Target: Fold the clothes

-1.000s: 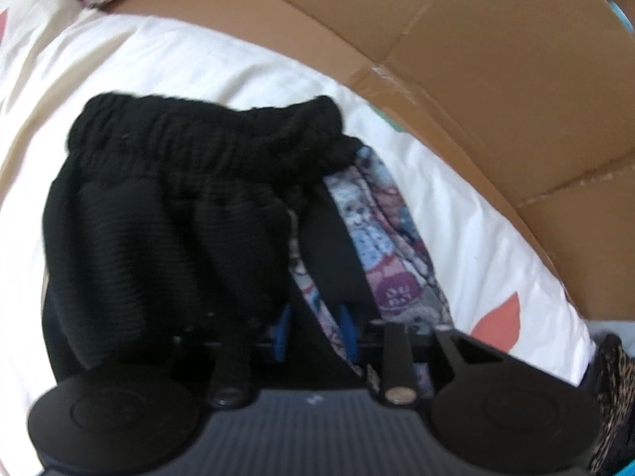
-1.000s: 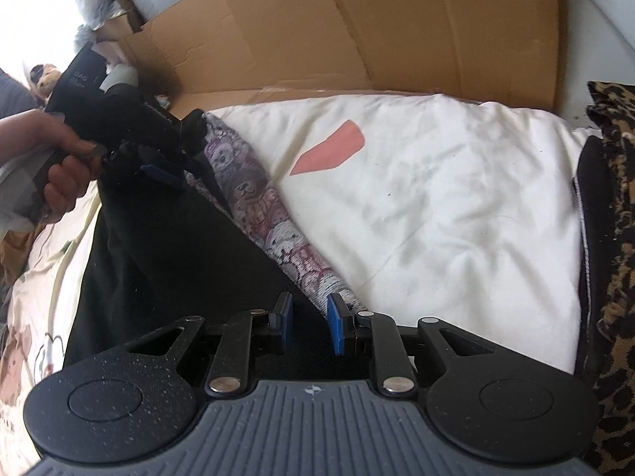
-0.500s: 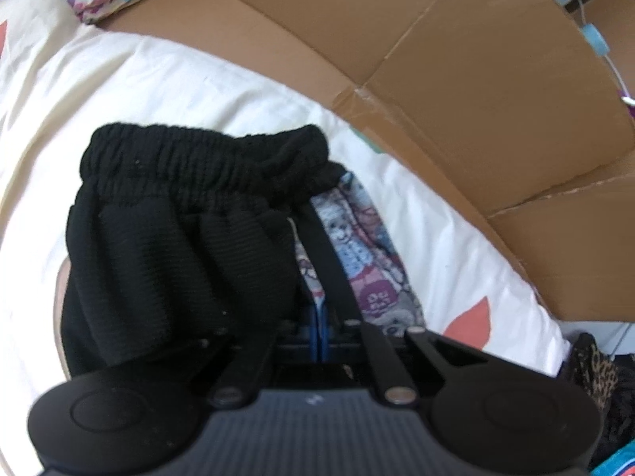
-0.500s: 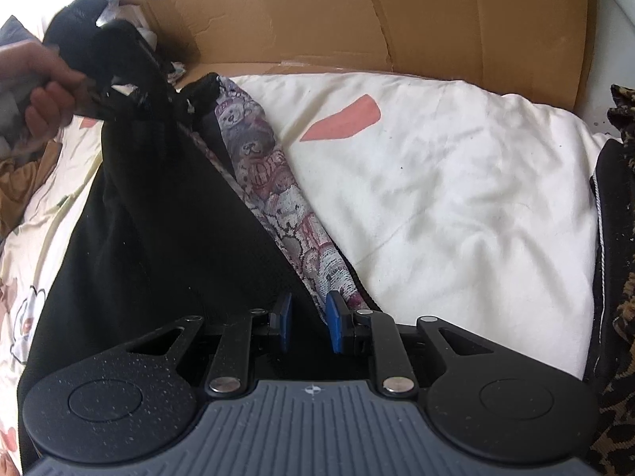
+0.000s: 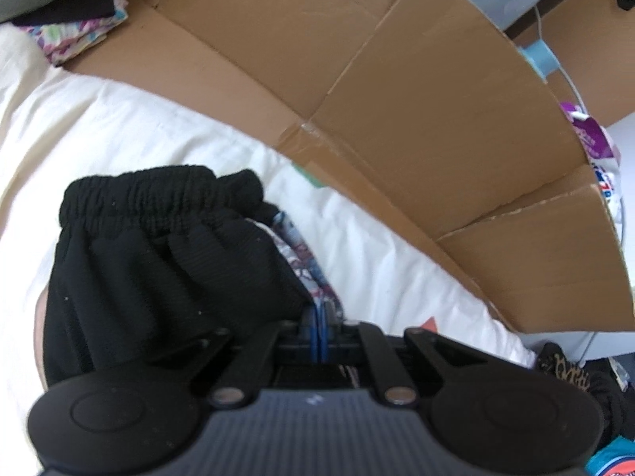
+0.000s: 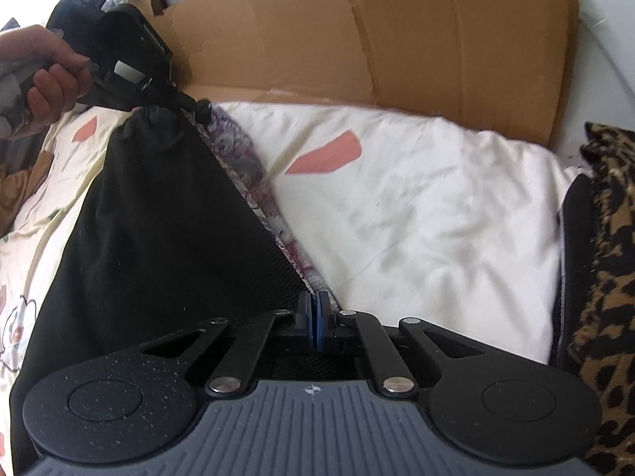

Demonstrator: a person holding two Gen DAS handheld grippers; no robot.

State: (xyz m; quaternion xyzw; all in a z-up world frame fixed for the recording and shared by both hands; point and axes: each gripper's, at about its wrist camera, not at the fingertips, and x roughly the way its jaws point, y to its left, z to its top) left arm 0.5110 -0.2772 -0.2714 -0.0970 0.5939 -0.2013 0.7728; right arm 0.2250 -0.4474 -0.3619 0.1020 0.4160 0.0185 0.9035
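Black shorts (image 6: 166, 238) stretched between both closed jaws, above white bedding (image 6: 436, 206)

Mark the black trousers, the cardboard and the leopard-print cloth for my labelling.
black trousers (image 6: 166, 230), right wrist view, flat leg panel.
cardboard (image 5: 416, 127), left wrist view, middle panel.
leopard-print cloth (image 6: 607, 261), right wrist view, spotted surface.

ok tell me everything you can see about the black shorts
The black shorts look like a ribbed knit with a gathered elastic waistband. A patterned purple-grey lining shows along one edge. They lie spread on the white sheet, beside the cardboard. The left gripper is shut on the waistband end and the right gripper on the far end, so that edge runs taut between them.
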